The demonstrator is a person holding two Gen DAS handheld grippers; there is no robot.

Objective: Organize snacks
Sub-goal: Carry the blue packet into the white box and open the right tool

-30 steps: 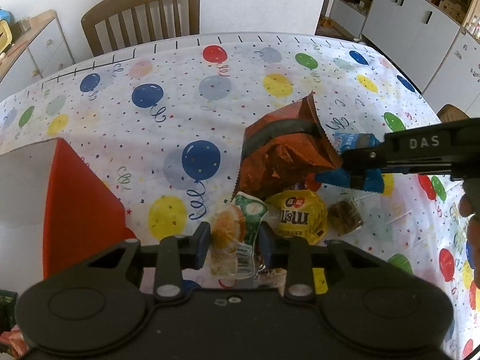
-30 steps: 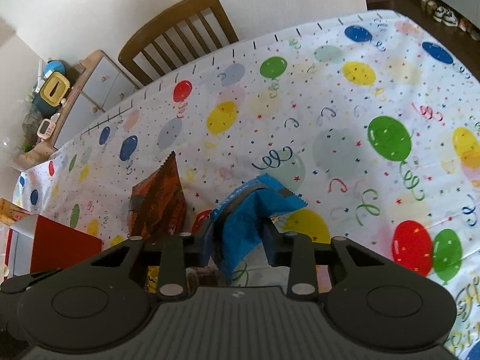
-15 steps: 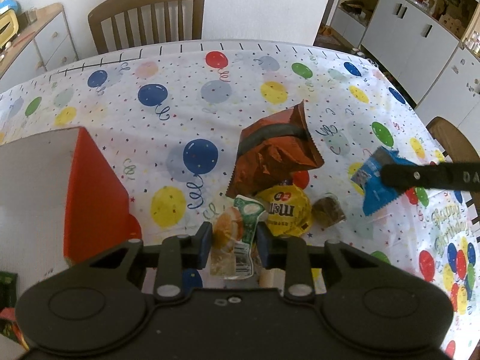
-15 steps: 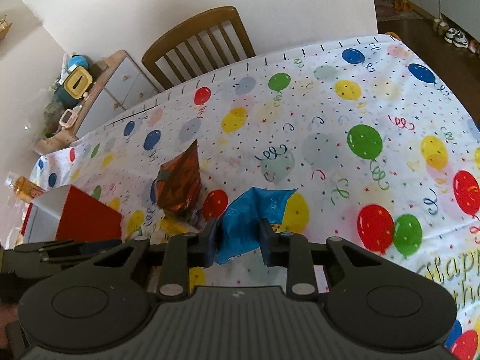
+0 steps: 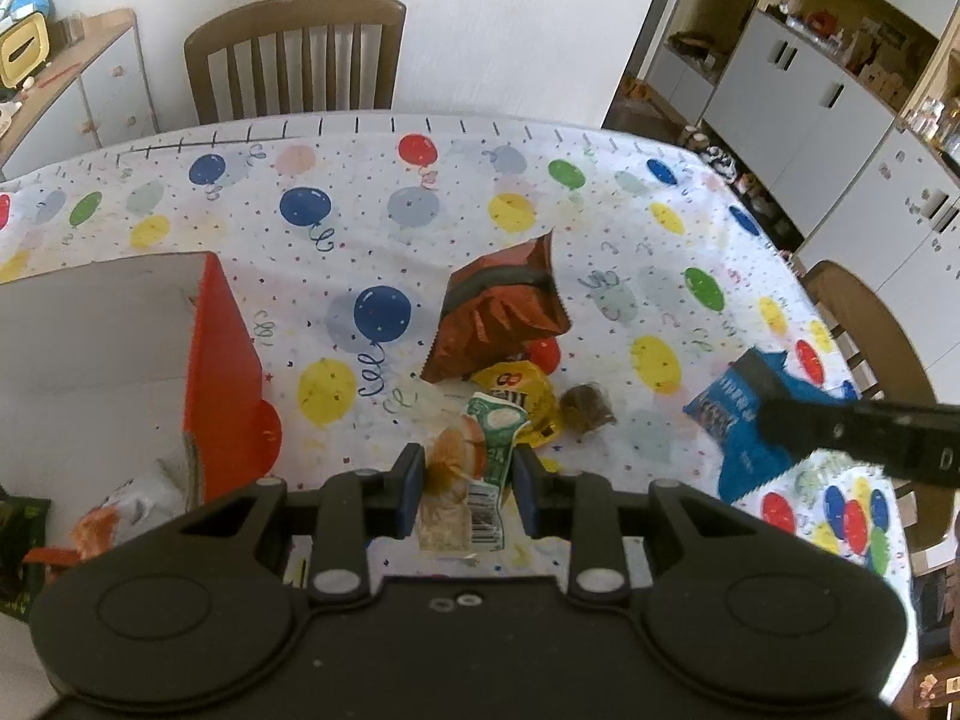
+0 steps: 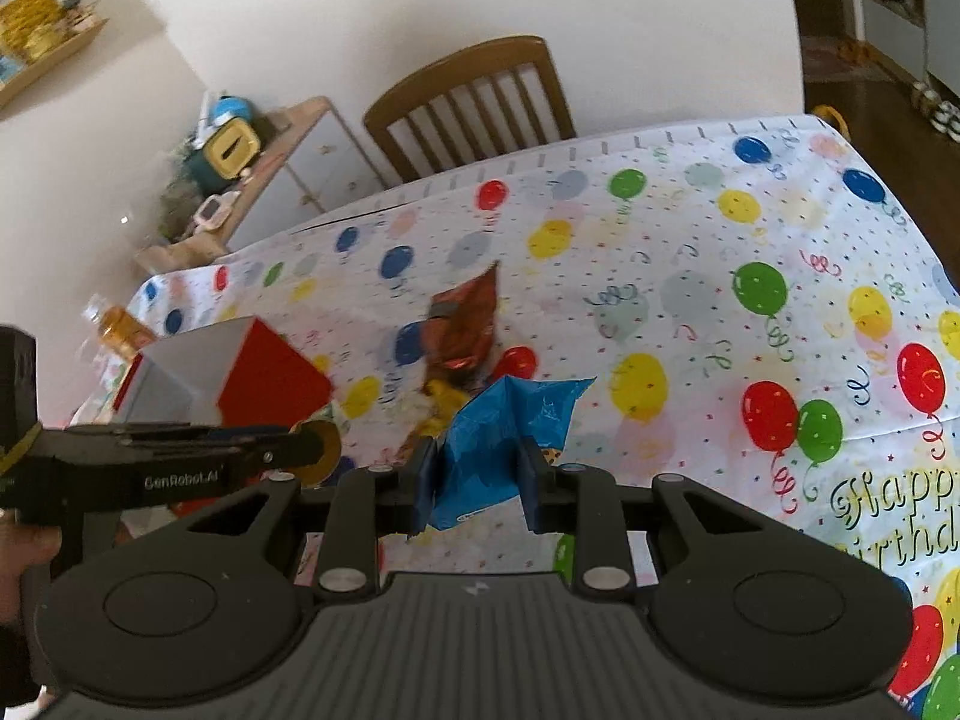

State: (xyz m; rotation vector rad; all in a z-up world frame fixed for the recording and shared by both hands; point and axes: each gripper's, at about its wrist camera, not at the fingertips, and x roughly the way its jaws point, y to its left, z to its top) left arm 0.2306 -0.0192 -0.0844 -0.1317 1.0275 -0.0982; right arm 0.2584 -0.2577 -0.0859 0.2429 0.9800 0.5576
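My left tongs (image 5: pixel 465 483) pinch a green snack pack (image 5: pixel 474 480); its bottom hides behind them. My right tongs (image 6: pixel 477 483) squeeze a blue bag (image 6: pixel 498 444), its words too blurry.

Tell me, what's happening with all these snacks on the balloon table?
Someone is tidying snacks with two grabber tools. The left gripper pinches a green-and-orange snack packet; the right gripper pinches a blue bag, lifted off the table. A red-brown bag, a yellow candy bag and a red box sit on the tablecloth.
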